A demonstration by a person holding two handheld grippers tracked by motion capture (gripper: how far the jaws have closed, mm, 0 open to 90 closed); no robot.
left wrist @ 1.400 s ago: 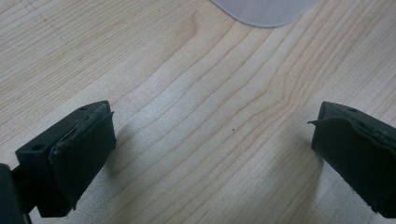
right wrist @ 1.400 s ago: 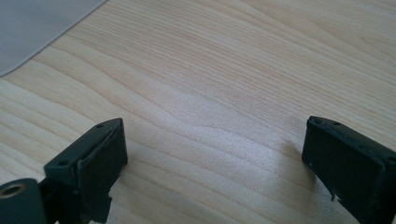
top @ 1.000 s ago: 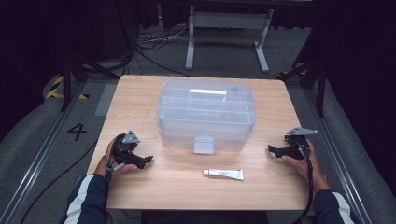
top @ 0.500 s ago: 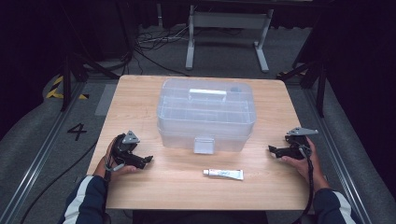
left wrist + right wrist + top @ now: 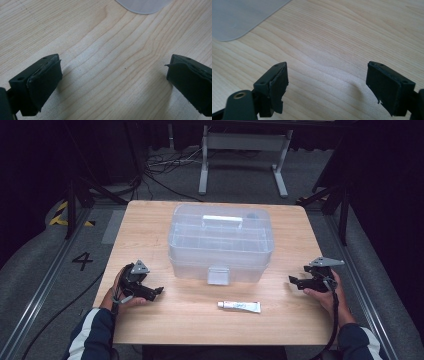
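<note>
Resting apart: 2 grippers, left gripper (image 5: 156, 292); right gripper (image 5: 292, 280); 1 tube (image 5: 239, 306); 1 box (image 5: 220, 242).

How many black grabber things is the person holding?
2. The left gripper rests on the table left of the clear box; the right gripper rests to its right. Both are open.

Table (image 5: 150, 230): pale wood, fine darker grain lines. Storage box (image 5: 221, 242): clear, frosted-white plastic, whitish handle and latch. Tube (image 5: 239, 306): white, bluish print, darker cap end. Left gripper (image 5: 155, 292): black, grey plate on top. Right gripper (image 5: 294, 281): black, grey plate. Sleeves (image 5: 90, 335): dark navy, white stripe. Floor (image 5: 35, 270): grey carpet, white "4", yellow-black hazard tape.
</note>
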